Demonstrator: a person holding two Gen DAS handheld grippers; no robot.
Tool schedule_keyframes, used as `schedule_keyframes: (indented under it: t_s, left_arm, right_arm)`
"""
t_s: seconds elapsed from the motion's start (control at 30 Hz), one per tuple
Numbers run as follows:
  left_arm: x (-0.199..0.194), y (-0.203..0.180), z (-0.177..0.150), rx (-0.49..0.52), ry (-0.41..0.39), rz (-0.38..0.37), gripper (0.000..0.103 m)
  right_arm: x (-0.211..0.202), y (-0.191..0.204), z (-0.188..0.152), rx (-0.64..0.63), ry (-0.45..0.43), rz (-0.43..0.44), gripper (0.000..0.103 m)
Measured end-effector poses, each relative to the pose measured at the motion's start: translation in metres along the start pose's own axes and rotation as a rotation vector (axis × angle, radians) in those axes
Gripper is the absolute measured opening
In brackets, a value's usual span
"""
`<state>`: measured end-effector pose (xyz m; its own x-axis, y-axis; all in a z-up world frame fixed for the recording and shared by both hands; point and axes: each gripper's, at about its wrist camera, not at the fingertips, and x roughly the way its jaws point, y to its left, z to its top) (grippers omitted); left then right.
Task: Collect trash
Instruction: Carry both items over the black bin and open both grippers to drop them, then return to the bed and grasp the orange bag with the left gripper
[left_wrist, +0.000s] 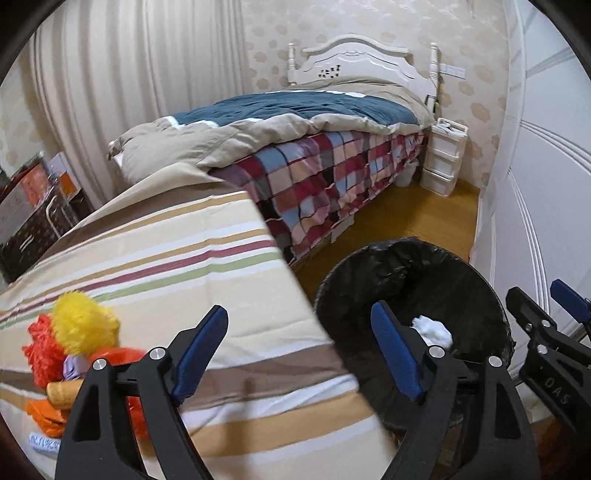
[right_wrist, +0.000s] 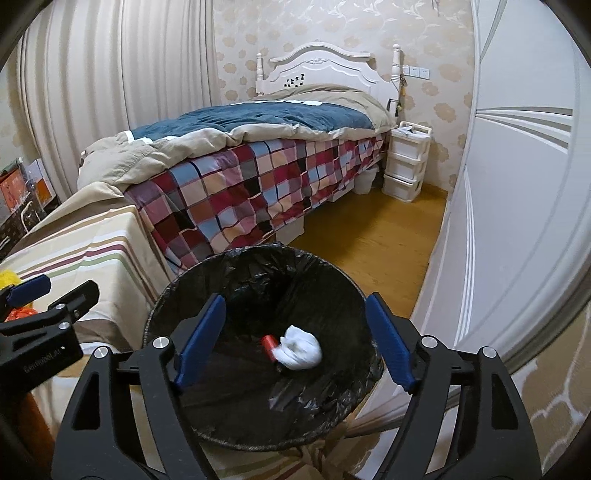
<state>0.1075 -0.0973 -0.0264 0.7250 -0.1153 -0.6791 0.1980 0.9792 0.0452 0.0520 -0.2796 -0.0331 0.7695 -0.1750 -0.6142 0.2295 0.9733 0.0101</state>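
A round bin with a black liner (right_wrist: 184, 295) stands on the floor beside a striped-cloth table. Inside it lie a crumpled white tissue (right_wrist: 301, 352) and a small red item (right_wrist: 269, 342). My right gripper (right_wrist: 295, 336) hangs over the bin's mouth, open, with nothing between its blue pads. In the left wrist view the bin (left_wrist: 354, 280) is at the right, with the tissue (left_wrist: 434, 330) showing inside. My left gripper (left_wrist: 301, 352) stands open and empty over the table's corner and the bin's rim. The right gripper (left_wrist: 546, 314) shows at the far right edge.
The striped tablecloth (left_wrist: 166, 258) covers the table on the left. A red, yellow and orange plush toy (left_wrist: 74, 339) lies on it near my left fingers. Behind are a bed with a plaid sheet (right_wrist: 240, 195), a white drawer unit (right_wrist: 406, 162) and white wardrobe doors (right_wrist: 517, 203).
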Motion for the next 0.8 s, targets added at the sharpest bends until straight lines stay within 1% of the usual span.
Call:
schedule_keyframes:
  t_s: [0.13, 0.27, 0.67, 0.8]
  left_arm:
    - [-0.014, 0.017, -0.010, -0.018, 0.001, 0.016, 0.081]
    - [-0.029, 0.034, -0.025, -0.035, 0.001, 0.035, 0.081]
    - [-0.079, 0.092, -0.073, -0.119, 0.013, 0.119, 0.081]
    - [-0.089, 0.104, -0.087, -0.141, 0.022, 0.148, 0.081]
  right_arm:
    - [-0.012, 0.007, -0.004, 0.000, -0.003, 0.012, 0.078]
    - [-0.027, 0.022, -0.013, -0.015, 0.002, 0.049, 0.078]
    - [-0.061, 0.086, -0.050, -0.101, 0.035, 0.183, 0.078]
    - [-0.067, 0.104, -0.061, -0.131, 0.052, 0.216, 0.078]
